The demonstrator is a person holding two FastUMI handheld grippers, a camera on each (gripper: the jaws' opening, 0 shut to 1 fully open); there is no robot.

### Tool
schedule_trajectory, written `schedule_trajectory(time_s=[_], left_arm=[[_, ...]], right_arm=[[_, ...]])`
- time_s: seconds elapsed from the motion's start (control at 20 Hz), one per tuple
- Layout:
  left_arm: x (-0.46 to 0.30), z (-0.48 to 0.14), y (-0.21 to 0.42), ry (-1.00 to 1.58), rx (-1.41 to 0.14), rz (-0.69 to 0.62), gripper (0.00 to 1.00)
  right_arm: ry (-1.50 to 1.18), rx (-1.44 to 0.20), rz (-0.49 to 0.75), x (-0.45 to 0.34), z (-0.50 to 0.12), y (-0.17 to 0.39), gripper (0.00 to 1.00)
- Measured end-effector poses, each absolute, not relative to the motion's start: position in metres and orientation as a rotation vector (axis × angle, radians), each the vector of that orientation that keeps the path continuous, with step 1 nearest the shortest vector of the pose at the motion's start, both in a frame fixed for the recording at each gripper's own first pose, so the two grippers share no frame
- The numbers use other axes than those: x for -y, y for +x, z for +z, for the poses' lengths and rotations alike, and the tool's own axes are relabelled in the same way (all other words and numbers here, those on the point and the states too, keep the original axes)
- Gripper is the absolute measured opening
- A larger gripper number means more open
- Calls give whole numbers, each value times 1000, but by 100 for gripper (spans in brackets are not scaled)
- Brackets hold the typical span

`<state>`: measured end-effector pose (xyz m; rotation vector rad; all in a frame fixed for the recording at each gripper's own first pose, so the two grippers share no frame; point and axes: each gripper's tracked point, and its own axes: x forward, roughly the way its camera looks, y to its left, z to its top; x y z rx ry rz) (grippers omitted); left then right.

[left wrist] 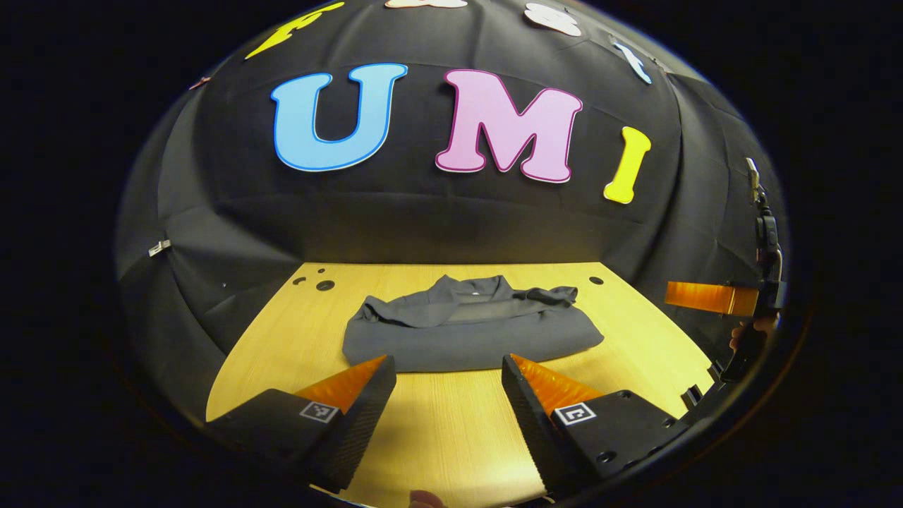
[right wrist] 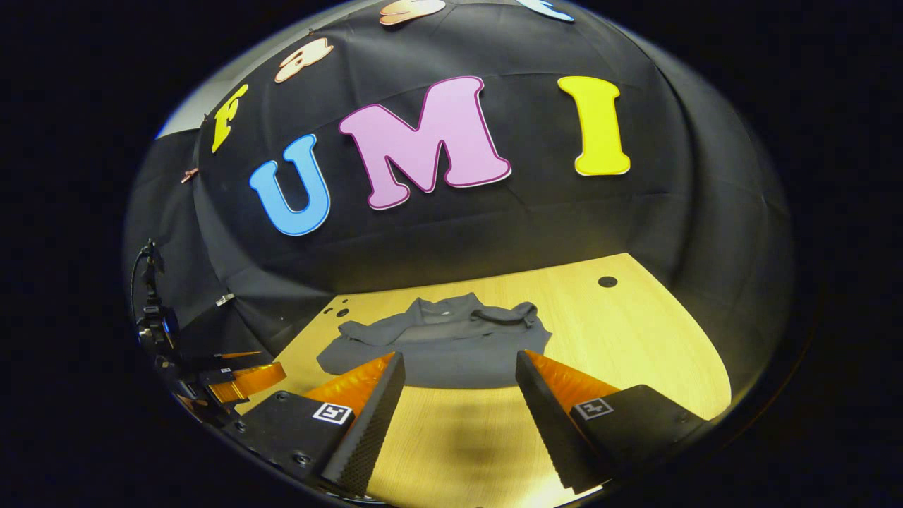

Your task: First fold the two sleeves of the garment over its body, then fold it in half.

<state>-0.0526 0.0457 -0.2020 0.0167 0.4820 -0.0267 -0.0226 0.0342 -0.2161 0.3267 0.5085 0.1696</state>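
Left gripper view: grey garment [left wrist: 469, 331] lies straight ahead on the surface [left wrist: 451, 430], long axis crosswise, beyond the open, empty left tongs [left wrist: 448, 370]; right tongs [right wrist: 458, 367] also open, equally near

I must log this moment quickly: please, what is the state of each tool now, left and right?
Left tool: open, holding nothing, above the wooden table in front of the folded dark grey cloth garment.
Right tool: open, holding nothing.

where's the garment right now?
The gray garment lies folded on the wooden table, toward its far edge near the black cloth wall; in both views it sits just beyond the open gripper fingers, untouched.
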Motion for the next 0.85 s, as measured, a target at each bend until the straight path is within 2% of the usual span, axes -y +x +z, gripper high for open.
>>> schedule_trajectory(time_s=[0.35,0.4,0.5,0.55,0.6,0.65,0.7,0.75,0.8,0.85], left_arm=[[-65,-219,-72,-5,-525,12,95],[-68,-220,-73,-4,-527,17,90],[-72,-222,-75,-1,-528,23,90],[-73,-224,-75,1,-529,24,95],[-74,-224,-75,4,-531,26,90],[-75,-224,-75,6,-531,27,95],[-76,-225,-75,5,-533,26,95],[-75,-227,-76,4,-536,24,90],[-76,-228,-76,6,-538,25,95],[-76,-228,-76,7,-539,24,95]], right_arm=[[362,-537,118,-22,-225,-47,98],[356,-538,114,-20,-226,-48,98],[346,-536,112,-18,-224,-49,98],[343,-535,111,-18,-224,-48,98],[341,-534,111,-19,-223,-49,98],[340,-534,111,-19,-223,-49,98],[341,-534,112,-21,-223,-50,98],[341,-536,113,-22,-223,-50,98],[341,-538,115,-23,-224,-50,98],[337,-540,117,-24,-225,-51,98]])
